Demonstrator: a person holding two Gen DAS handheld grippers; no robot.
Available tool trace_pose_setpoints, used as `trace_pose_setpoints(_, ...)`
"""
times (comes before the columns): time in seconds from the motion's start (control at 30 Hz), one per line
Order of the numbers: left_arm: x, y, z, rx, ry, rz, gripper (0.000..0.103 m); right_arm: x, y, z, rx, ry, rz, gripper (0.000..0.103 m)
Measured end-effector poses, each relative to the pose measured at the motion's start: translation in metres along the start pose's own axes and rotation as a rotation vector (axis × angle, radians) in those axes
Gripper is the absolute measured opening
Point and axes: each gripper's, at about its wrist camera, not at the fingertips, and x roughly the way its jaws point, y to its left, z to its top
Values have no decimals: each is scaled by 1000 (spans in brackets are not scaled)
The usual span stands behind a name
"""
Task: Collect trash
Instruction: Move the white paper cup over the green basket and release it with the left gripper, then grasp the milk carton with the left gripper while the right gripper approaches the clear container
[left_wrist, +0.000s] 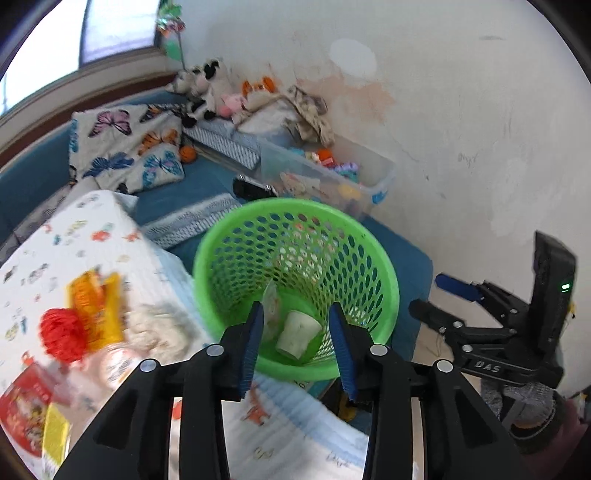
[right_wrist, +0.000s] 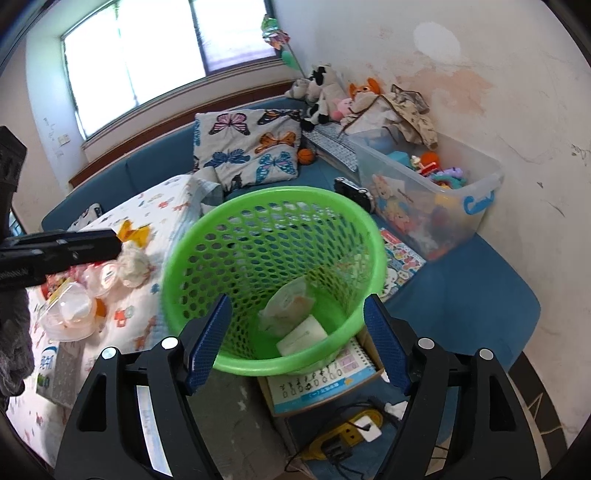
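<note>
Both tongs are empty: left tongs (left_wrist: 295, 325) w/ a moderate gap, right tongs (right_wrist: 297, 325) spread wide, each poised above the green basket (right_wrist: 184, 258), which sits beside the bed and holds a paper cup (right_wrist: 303, 334) and a pale wrapper (right_wrist: 288, 302) at its bottom. More trash waits on the patterned bed cover (right_wrist: 155, 206) at approx 9 o'clock of the basket: a crumpled tissue (right_wrist: 133, 264), an orange-yellow wrapper (right_wrist: 133, 230), clear plastic cups (right_wrist: 74, 310), and in the left view a red mesh ball (left_wrist: 62, 332) plus a red packet (left_wrist: 22, 410), both blurred. Step in hand looks like between drops, i.e. a piece is in and the next pick is due. Next move prob calls for swinging one pair of tongs toward 9 o'clock, lowering over the tissue or wrapper, closing, then carrying back over the rim. Right view alone shows the window (right_wrist: 155, 48), the workbook (right_wrist: 321, 384) under the basket at 6 o'clock and the yellow power strip (right_wrist: 347, 428) on the floor; left view alone shows the red ball, and the right tongs from the side at 3 o'clock.
</note>
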Motion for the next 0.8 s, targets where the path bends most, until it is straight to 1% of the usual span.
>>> trace_pose_setpoints(0.17, -45, 14, -18, -8, -72, 83, 44, -4, 19, -2, -25, -2, 31, 76)
trace_pose_setpoints(0.2, -55, 18, -24, -21, -86, 101, 47, -5, 23, -3, -30, -2, 37, 77)
trace_pose_setpoints(0.33, -84, 31, -48, -53, -123, 157, 51, -9, 46, -6, -53, -4, 66, 79)
trace_pose_setpoints(0.4, -96, 37, -65, -65, -135, 201, 53, -11, 56, -8, -66, -6, 79, 79)
trace_pose_setpoints(0.47, -105, 41, -79, -86, -141, 224, 53, -12, 66, -11, -78, -4, 91, 80)
trace_pose_setpoints(0.57, -117, 49, -100, -125, -146, 259, 59, -11, 81, -14, -92, 2, 108, 80)
trace_pose_setpoints(0.6, -122, 52, -107, -139, -150, 271, 59, -11, 86, -15, -98, 4, 115, 80)
trace_pose_setpoints(0.63, -125, 54, -114, -151, -151, 274, 60, -12, 89, -16, -102, 4, 119, 81)
trace_pose_setpoints(0.7, -131, 60, -128, -192, -150, 284, 65, -14, 96, -17, -111, 3, 128, 81)
trace_pose_setpoints(0.8, -135, 68, -148, -262, -145, 294, 66, -17, 108, -20, -123, 1, 143, 82)
